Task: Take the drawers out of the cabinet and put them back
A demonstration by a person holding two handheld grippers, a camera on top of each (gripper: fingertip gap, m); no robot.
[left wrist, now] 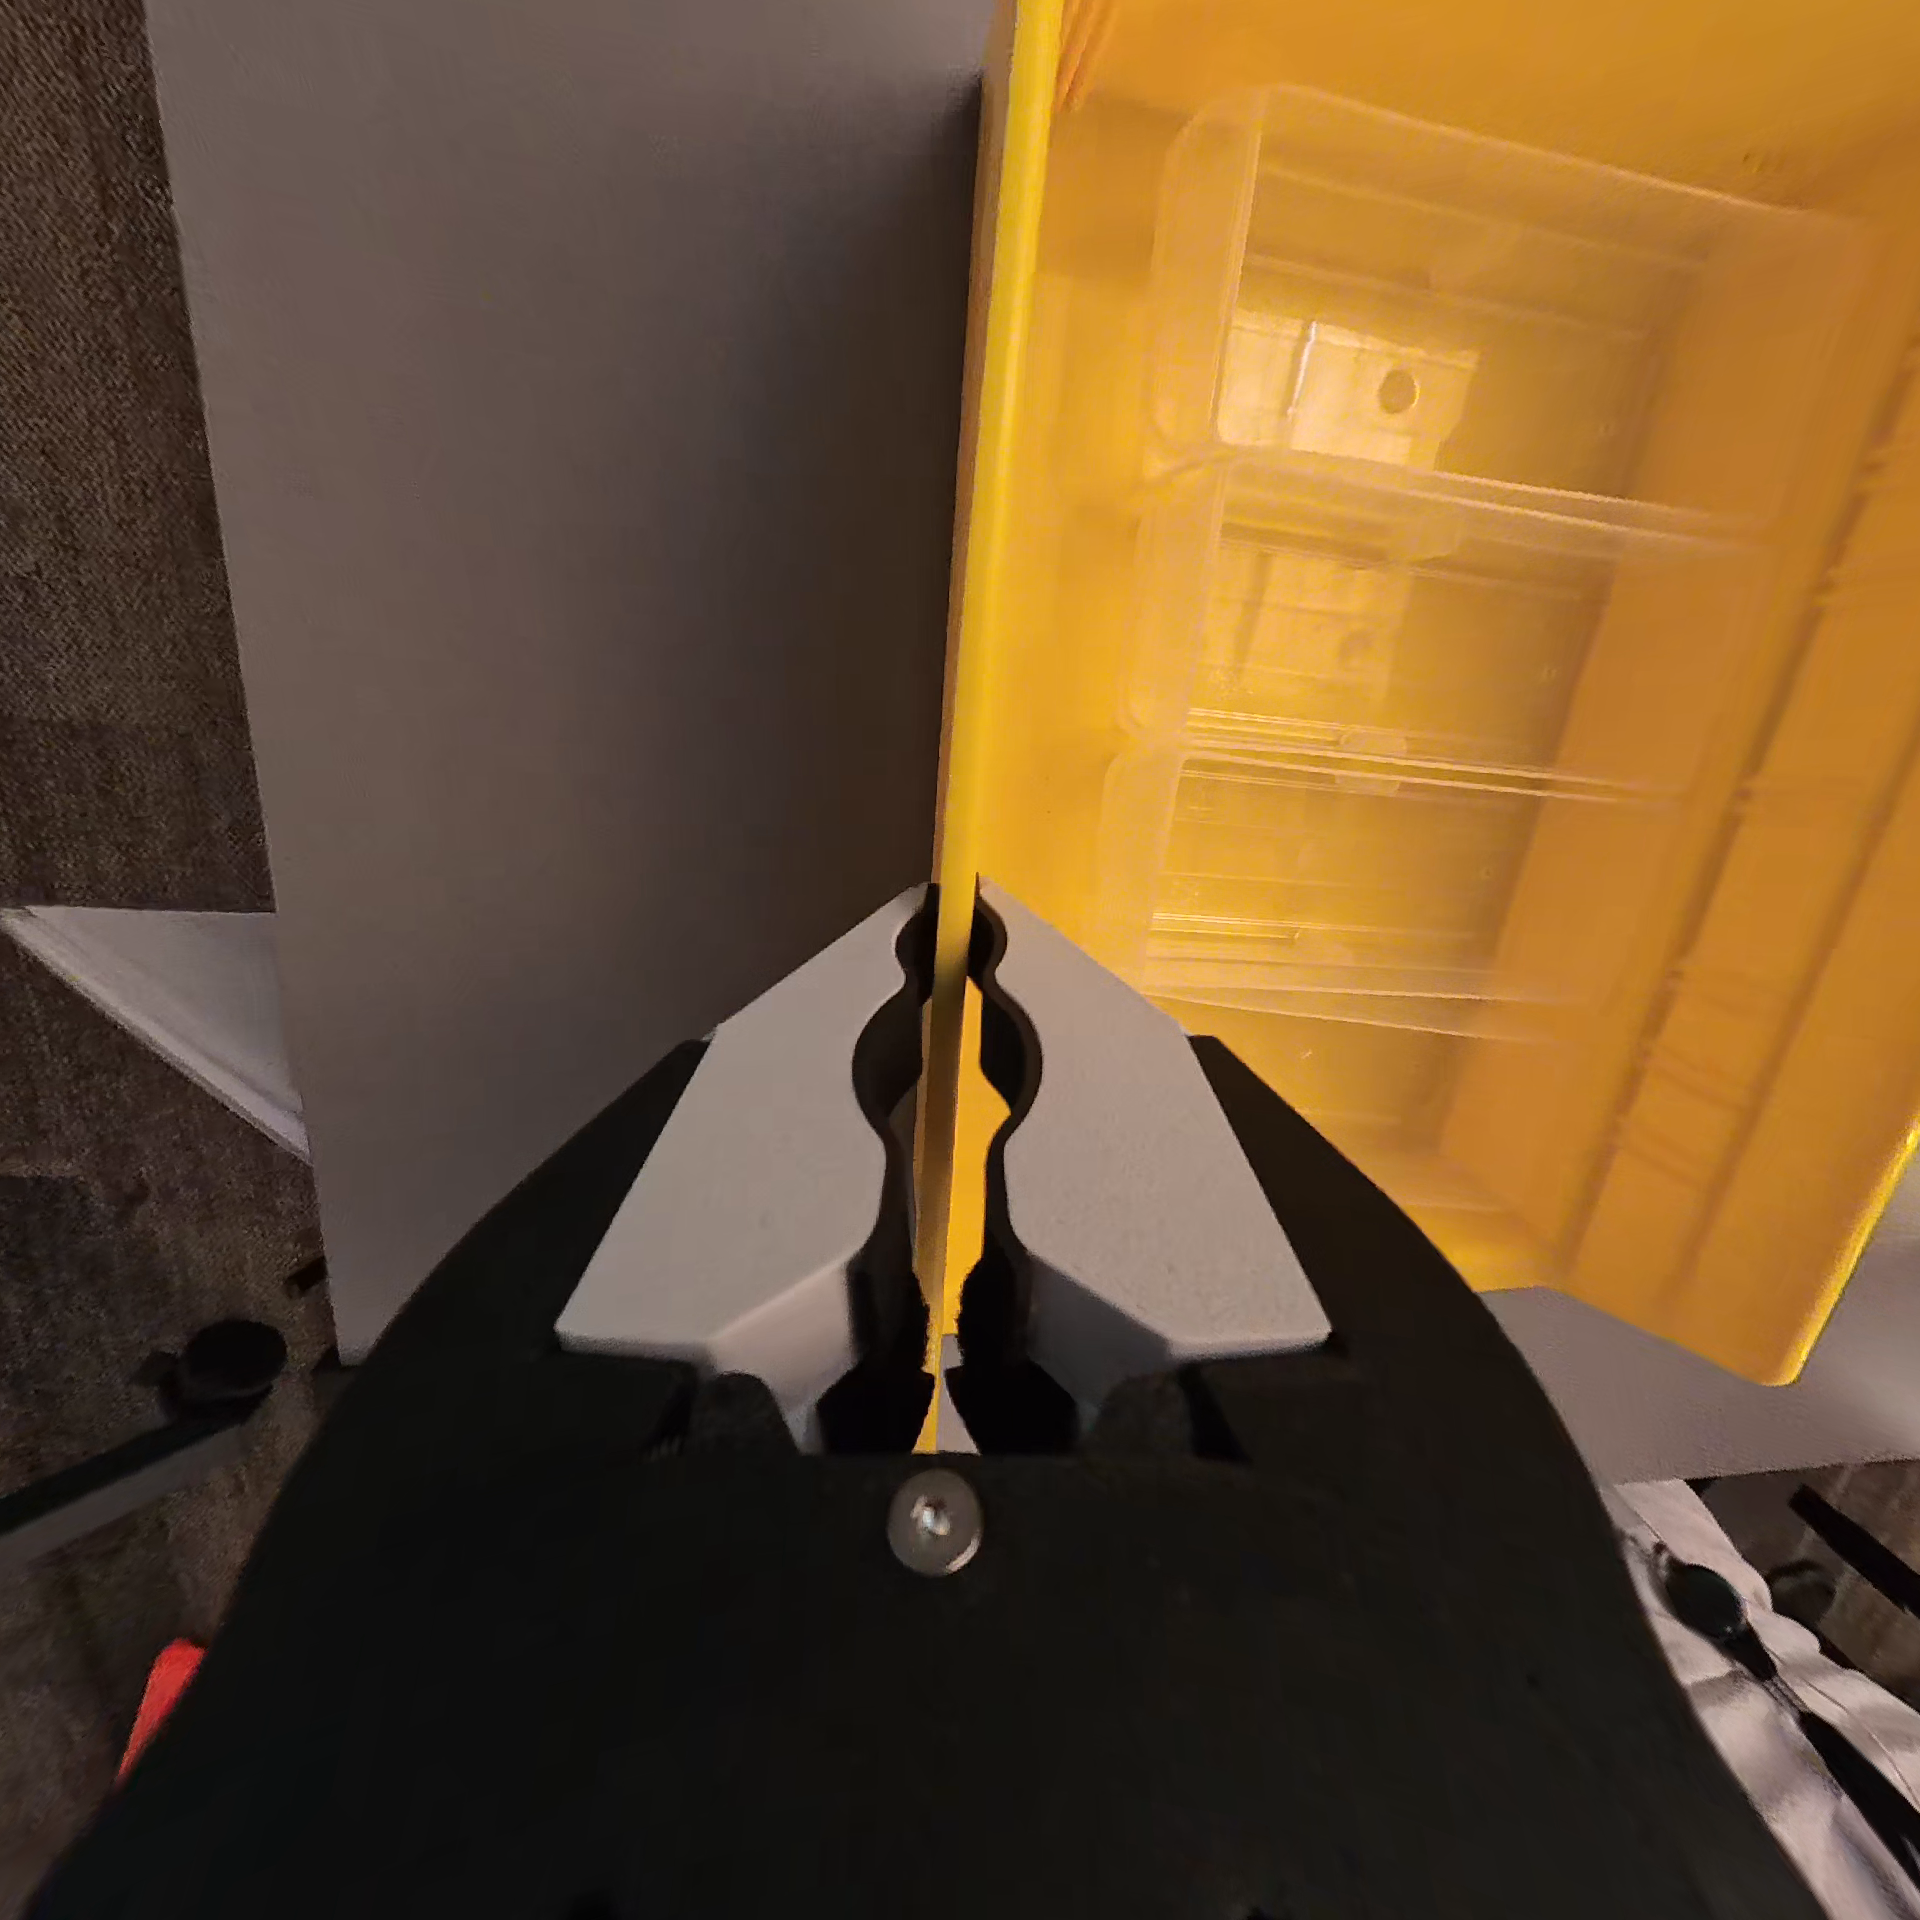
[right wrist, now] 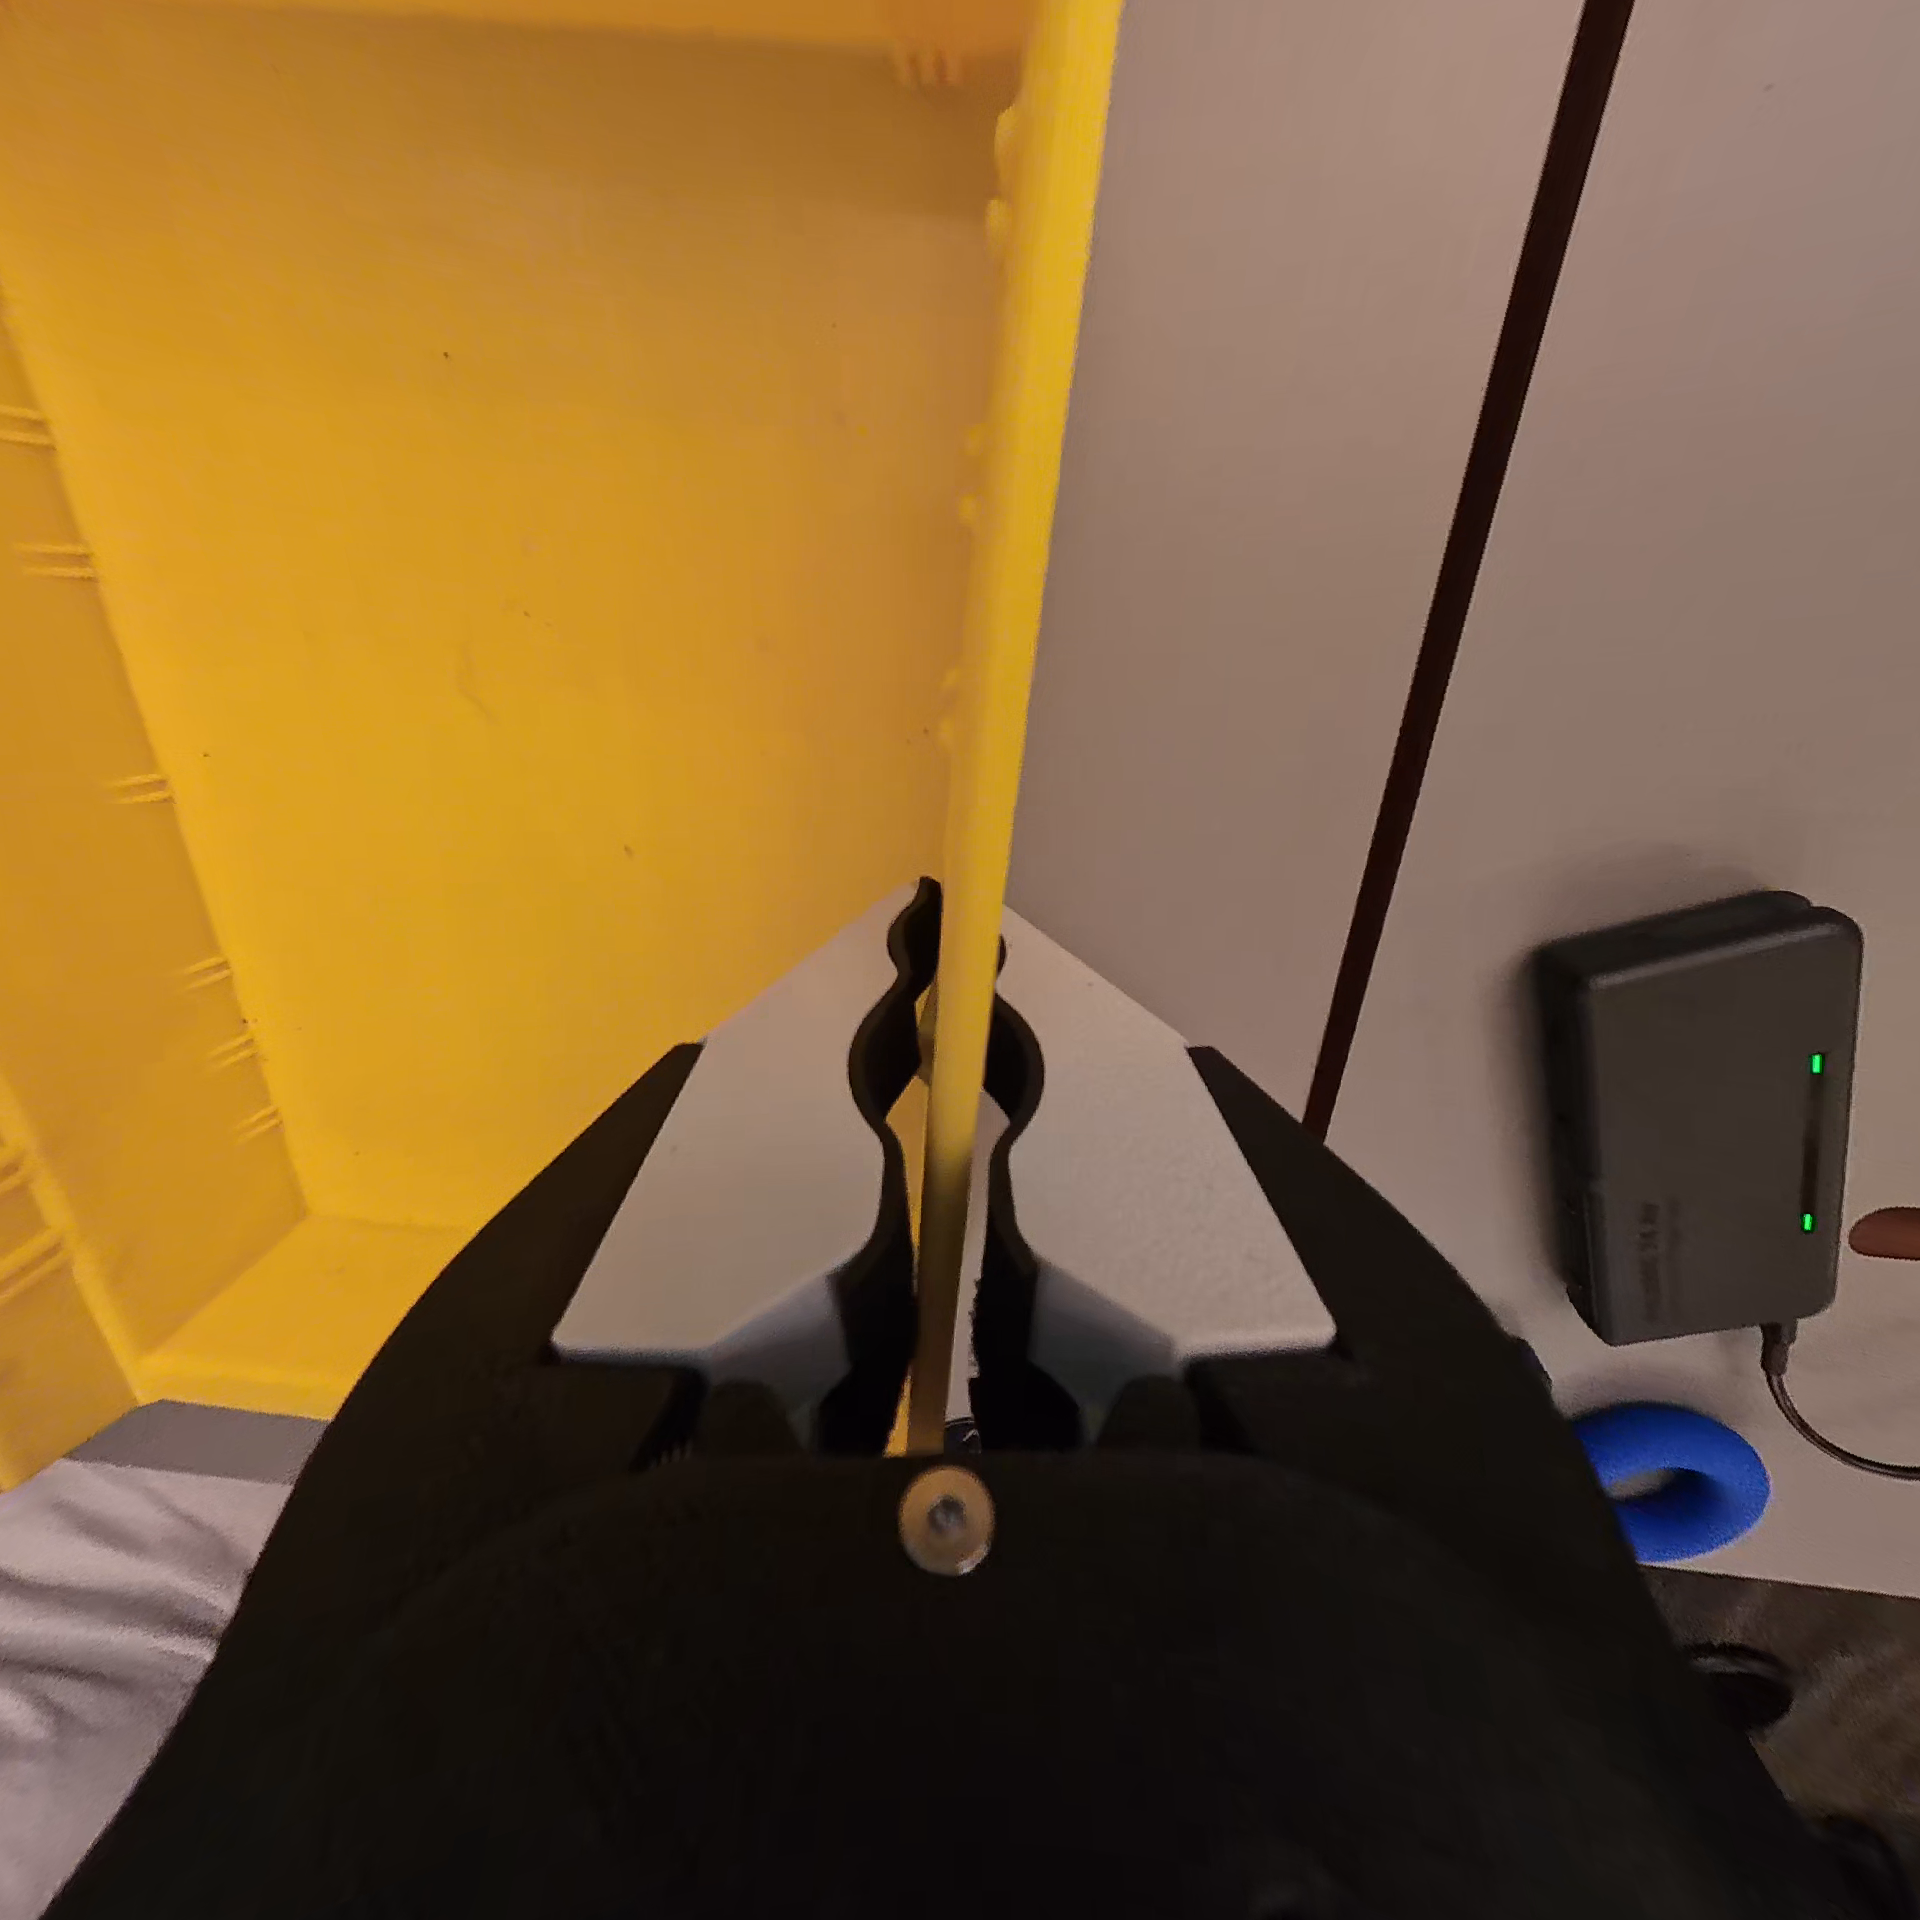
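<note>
1. My left gripper point(left wrist: 951, 904) is closed down to the thickness of a thin yellow wall, the left side wall of the yellow drawer point(left wrist: 1455, 935). The wall edge runs straight away from me between the two grey fingers point(left wrist: 790, 1122), deep into the notched pads.

2. My right gripper point(right wrist: 961, 914) is clamped the same way on the opposite side wall of the yellow drawer point(right wrist: 520, 623), the rim passing right back to the gripper's base.

3. So the drawer lies between my two tools: its inside opens to the right of the left gripper and to the left of the right one. Its long axis points forward, along both sets of fingers. Neither hand is nearer; they share it evenly.

4. Inside, in the left wrist view, lie clear plastic boxes point(left wrist: 1382, 582), stacked in a row against the floor of the drawer.

5. Beyond it is a white surface point(left wrist: 582, 520). I cannot see the cabinet opening in either view, so I cannot tell whether the drawer is going out or in.

6. I judge the next move depends on keeping both walls parallel and level; one hand leading would skew the drawer and could jam it on its rails.

7. To the right sit a grey box with green lights point(right wrist: 1704, 1122) and a blue ring point(right wrist: 1673, 1496), well apart.
</note>
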